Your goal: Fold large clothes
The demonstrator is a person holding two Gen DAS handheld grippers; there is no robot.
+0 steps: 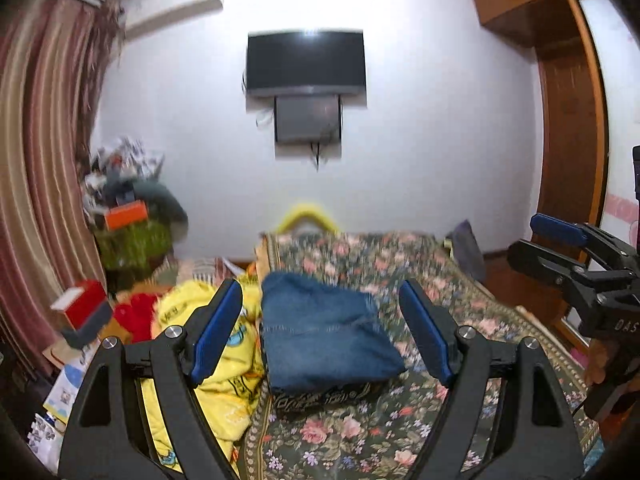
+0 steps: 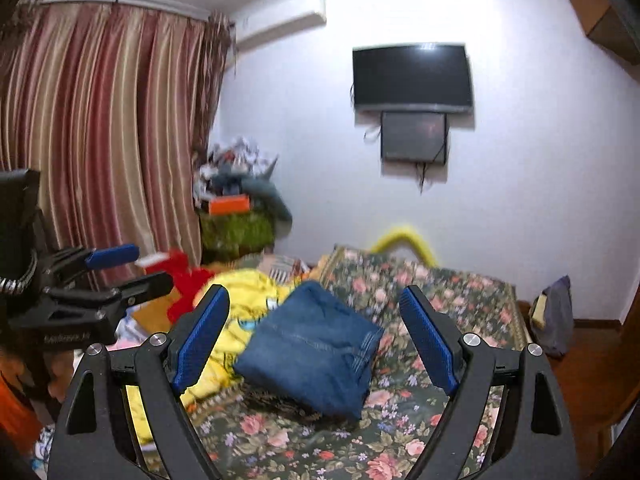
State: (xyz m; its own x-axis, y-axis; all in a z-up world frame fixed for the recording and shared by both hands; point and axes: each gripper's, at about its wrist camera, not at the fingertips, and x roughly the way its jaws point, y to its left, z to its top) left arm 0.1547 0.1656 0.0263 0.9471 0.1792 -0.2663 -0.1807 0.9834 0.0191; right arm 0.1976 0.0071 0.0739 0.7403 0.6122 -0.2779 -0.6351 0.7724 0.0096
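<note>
Jeans (image 1: 324, 328) lie folded mid-bed (image 1: 400, 432), just right of yellow bedding (image 1: 224, 344). Denim looks heavy, stiff, not slippery; best pinched at the thick folded edges. Left claw (image 1: 320, 332) hangs spread, holding nothing; right claw (image 2: 314, 340) likewise spread, both clear of the cloth.

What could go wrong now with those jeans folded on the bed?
1. The folded jeans lie against the yellow garment, so a claw reaching for one might snag the other.
2. Both the left claw and right claw are open and empty; nudging the jeans could undo the fold on the soft floral bedspread.
</note>
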